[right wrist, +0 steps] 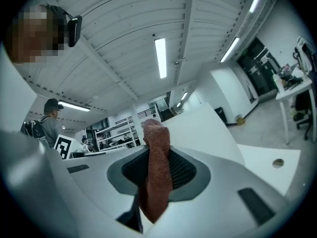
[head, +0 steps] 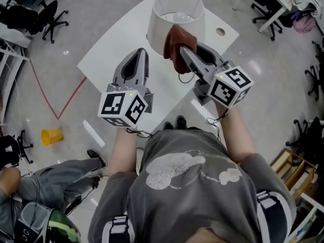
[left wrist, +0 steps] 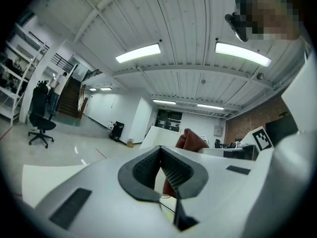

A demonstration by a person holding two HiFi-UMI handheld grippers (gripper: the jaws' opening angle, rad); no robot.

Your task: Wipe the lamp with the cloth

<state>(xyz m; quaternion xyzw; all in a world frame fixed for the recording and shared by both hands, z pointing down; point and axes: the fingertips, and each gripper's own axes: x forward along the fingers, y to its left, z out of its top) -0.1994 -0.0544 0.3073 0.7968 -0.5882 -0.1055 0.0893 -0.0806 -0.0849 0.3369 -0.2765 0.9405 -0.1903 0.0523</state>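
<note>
A white lamp with a drum shade point(head: 174, 15) stands on the white table point(head: 109, 49). A reddish-brown cloth point(head: 174, 47) is pressed against the shade's near right side, and my right gripper point(head: 185, 52) is shut on it. In the right gripper view the cloth point(right wrist: 157, 172) hangs between the shut jaws, with the shade point(right wrist: 208, 130) just behind. My left gripper point(head: 142, 53) hovers over the table left of the lamp, shut and empty. From the left gripper view the shade point(left wrist: 161, 135) and cloth point(left wrist: 193, 141) lie ahead to the right.
A round hole point(head: 220, 32) is in the table's far right corner. A yellow cup point(head: 50, 135) lies on the floor at left. Office chairs point(head: 48, 16) stand around, and a seated person's legs point(head: 61, 173) are at lower left.
</note>
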